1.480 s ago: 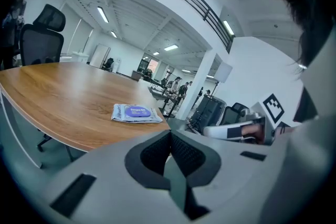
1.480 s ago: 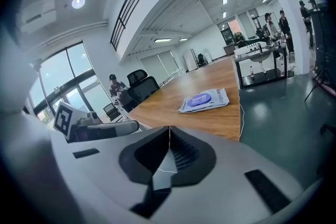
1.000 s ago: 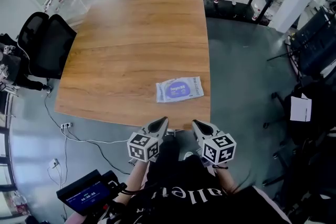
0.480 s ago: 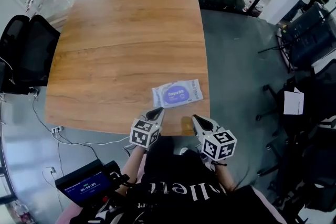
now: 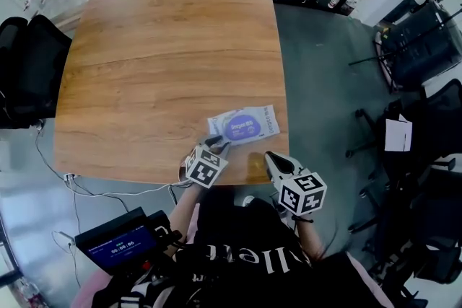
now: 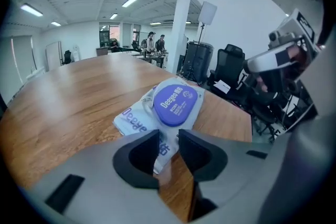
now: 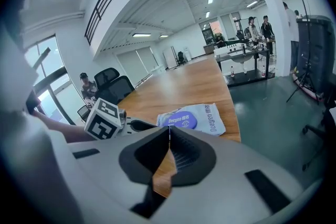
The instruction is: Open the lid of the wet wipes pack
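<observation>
The left gripper [image 5: 218, 146] has just been opening its jaws, and the 7 o'clock corner of the wet wipes pack [image 5: 266, 119] sits between them, likely to hold it still. The right gripper [image 5: 273, 159] waits at 5 o'clock with its jaws together and empty.

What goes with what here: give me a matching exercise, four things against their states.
1 left gripper
2 right gripper
3 lid
4 wet wipes pack

A purple, shut
B jaws together, empty
C jaws apart
D pale, lying flat

Pairs: 1-C, 2-B, 3-A, 4-D.
The left gripper's jaws have just been opening; the pack's corner shows in their gap, not gripped.
</observation>
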`<action>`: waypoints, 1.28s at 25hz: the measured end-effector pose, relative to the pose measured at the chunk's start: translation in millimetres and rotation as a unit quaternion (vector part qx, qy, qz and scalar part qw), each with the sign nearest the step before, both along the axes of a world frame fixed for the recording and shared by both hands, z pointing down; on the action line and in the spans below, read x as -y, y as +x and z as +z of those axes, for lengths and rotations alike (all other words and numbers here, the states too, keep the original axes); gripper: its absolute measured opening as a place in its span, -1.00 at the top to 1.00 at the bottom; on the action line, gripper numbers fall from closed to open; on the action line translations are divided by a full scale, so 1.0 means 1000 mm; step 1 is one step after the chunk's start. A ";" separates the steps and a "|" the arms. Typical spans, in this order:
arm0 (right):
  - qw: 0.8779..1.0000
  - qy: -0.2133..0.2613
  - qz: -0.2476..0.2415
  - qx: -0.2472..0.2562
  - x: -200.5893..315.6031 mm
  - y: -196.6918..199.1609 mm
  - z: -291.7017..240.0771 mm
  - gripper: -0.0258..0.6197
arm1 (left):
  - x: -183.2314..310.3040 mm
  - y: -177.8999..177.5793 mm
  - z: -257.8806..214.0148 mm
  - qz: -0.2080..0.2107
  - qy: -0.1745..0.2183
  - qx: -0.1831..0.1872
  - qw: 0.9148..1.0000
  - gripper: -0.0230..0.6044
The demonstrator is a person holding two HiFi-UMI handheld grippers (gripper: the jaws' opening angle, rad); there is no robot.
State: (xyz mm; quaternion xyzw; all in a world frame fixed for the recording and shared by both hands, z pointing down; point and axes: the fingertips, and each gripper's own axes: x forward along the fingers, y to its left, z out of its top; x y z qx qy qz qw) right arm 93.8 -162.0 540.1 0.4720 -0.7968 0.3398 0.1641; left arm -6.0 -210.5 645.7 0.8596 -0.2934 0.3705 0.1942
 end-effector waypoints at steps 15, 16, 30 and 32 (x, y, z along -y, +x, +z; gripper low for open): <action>0.964 0.038 -0.218 -0.147 0.043 -0.046 0.031 0.87 | 0.018 0.001 0.002 0.054 0.005 0.019 0.998 0.60; 0.955 0.040 -0.241 -0.165 0.042 -0.048 0.035 0.87 | 0.017 0.001 0.002 0.054 0.004 0.017 0.998 0.60; 0.746 0.127 -0.515 -0.403 0.050 -0.062 0.090 0.67 | 0.014 0.005 0.005 0.024 -0.006 -0.021 0.999 0.56; 0.720 0.138 -0.541 -0.412 0.050 -0.064 0.095 0.67 | 0.015 0.005 0.006 0.023 -0.013 -0.024 0.999 0.56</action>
